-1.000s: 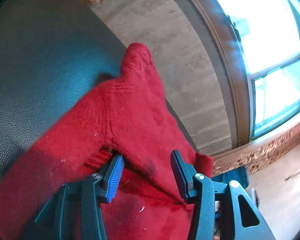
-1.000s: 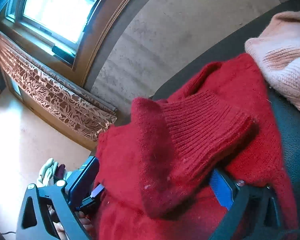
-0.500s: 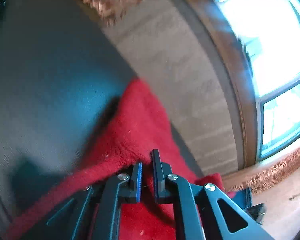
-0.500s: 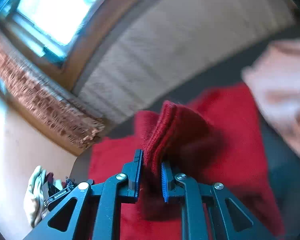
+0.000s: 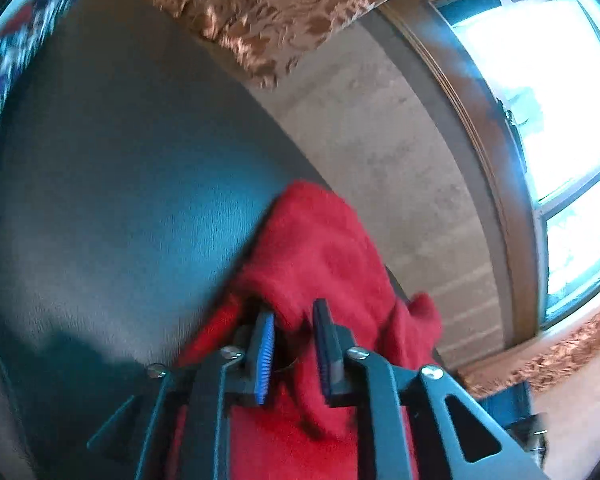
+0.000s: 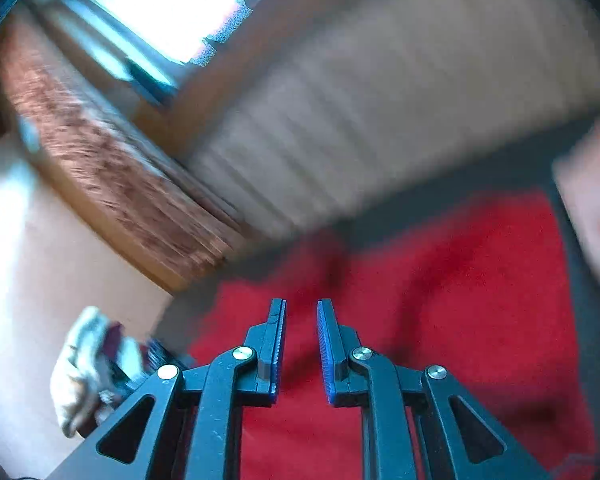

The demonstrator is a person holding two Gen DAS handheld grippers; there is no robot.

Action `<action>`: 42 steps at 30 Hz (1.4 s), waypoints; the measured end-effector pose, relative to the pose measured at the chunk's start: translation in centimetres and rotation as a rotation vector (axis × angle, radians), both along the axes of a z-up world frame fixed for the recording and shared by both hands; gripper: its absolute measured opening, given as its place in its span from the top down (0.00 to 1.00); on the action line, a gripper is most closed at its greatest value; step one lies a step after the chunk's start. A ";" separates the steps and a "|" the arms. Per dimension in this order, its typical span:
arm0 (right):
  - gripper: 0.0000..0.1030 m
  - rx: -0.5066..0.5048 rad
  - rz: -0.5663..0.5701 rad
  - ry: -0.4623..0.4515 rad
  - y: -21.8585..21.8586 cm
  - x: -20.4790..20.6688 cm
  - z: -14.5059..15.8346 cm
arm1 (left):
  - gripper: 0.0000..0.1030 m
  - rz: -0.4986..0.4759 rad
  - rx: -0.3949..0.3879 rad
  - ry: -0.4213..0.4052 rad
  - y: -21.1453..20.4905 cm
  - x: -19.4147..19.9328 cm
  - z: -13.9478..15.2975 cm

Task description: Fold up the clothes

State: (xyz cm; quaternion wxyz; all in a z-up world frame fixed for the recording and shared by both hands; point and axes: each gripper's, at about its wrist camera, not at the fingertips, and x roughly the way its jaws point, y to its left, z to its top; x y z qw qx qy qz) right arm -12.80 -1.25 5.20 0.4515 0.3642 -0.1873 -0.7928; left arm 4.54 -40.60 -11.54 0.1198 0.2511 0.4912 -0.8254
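While the left tool (image 5: 294,320) is pinching a sweater (image 5: 320,248) fold above the surface (image 5: 120,200), the right tool (image 6: 302,320) is hovering slightly parted, empty; a fold is underway; next, laying it flat.

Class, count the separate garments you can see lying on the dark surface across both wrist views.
2. The red sweater lies spread below both grippers; a pale pink garment, blurred, sits at the right edge beside it. Others may lie out of frame.

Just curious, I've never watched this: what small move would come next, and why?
Probably lift the left tongs and carry that fold across. They pinch a bunch of the red sweater, while the right tongs hang slightly apart with nothing between them, above the sweater lying on the dark seat.
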 end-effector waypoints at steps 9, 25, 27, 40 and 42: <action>0.13 0.153 0.048 -0.062 -2.8 0.4 -4.0 | 0.78 -0.033 -0.143 -0.049 2.7 -0.4 -1.1; 0.33 0.826 0.248 0.027 -23.4 -1.4 -8.8 | 0.78 -0.037 -0.121 0.009 2.8 0.2 -2.1; 0.58 0.793 0.243 0.043 -22.6 -1.0 -8.3 | 0.78 -0.037 -0.118 0.013 2.9 0.4 -2.1; 0.85 0.224 0.088 -0.038 -6.0 1.3 -5.8 | 0.77 -0.029 -0.120 0.010 3.3 0.1 -1.9; 0.62 0.136 0.064 -0.050 -3.5 1.7 -5.4 | 0.77 -0.029 -0.123 0.006 3.4 0.1 -1.9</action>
